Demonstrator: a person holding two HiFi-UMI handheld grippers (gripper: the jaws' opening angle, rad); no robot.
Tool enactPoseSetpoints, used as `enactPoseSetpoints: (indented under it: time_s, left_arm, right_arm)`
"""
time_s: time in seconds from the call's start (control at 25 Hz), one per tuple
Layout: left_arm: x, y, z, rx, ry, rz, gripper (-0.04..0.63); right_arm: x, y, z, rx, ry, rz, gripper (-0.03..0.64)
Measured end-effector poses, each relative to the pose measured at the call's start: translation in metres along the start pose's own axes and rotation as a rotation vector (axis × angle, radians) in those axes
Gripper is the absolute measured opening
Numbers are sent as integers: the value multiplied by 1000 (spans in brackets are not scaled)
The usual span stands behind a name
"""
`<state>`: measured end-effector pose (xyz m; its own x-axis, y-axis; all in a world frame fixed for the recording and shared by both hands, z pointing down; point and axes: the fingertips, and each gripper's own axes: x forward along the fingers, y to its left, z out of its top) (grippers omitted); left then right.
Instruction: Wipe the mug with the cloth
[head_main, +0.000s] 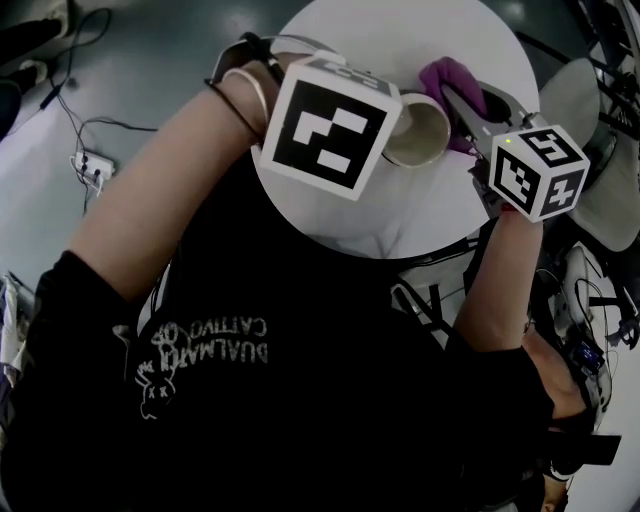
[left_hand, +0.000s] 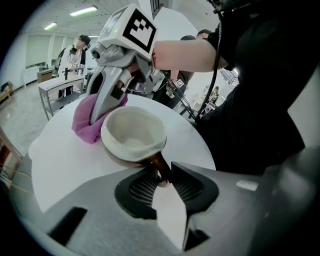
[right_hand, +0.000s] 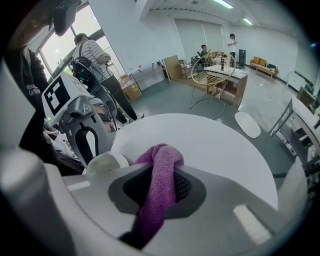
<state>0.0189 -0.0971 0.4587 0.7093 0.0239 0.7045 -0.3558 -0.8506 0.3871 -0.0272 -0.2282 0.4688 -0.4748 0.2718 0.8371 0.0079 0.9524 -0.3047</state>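
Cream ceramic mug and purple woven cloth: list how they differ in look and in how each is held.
The cream ceramic mug is smooth and rigid; the purple woven cloth is soft and bunched. The left gripper pinches the mug by its thin brown handle only; the right gripper clamps the cloth through its folded middle. Both are held over the round white table, close together.

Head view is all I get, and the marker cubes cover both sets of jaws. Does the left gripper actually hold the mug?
Observer: Yes. The left gripper is shut on the brown handle of the mug, which is tilted with its mouth toward that camera.
Operator: And the other one?
Observer: The right gripper is shut on the purple cloth, which runs up between its jaws.
Operator: Cloth on the mug?
Observer: Bunched right beside its rim; contact I can't confirm.
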Motion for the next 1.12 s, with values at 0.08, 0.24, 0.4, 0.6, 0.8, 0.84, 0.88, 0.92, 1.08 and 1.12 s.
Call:
enactPoseSetpoints:
  time_s: [0.08, 0.24, 0.4, 0.6, 0.8, 0.84, 0.88, 0.92, 1.08, 1.12]
  left_arm:
    - [2, 0, -2, -5, 12, -10, 89]
    - [-5, 1, -16, -16, 56, -49, 89]
    - [-10, 2, -23, -28, 70, -57, 89]
    - [-8, -8, -32, -35, 37, -25, 89]
    - [-9, -1, -25, -44, 38, 14, 83]
    - [-10, 2, -23, -55, 27, 34, 80]
    - [-11, 5, -22, -66, 15, 56, 74]
    - [-12, 8, -21, -75, 4, 77, 74]
    - [-14, 13, -21, -90, -22, 113, 74]
    - [-15, 13, -21, -93, -28, 120, 74]
  right_arm:
    - [3, 0, 0, -21, 29, 9, 52]
    - [17, 3, 17, -64, 68, 20, 52]
    - [24, 5, 26, -78, 88, 24, 52]
    - [38, 22, 33, -97, 101, 30, 51]
    - [42, 36, 44, -106, 82, 103, 52]
    - [44, 41, 44, -118, 86, 121, 52]
    - [46, 47, 43, -138, 97, 135, 52]
    - [49, 52, 41, -161, 111, 143, 52]
    - [52, 59, 39, -201, 134, 141, 52]
    - [52, 60, 39, -200, 135, 142, 52]
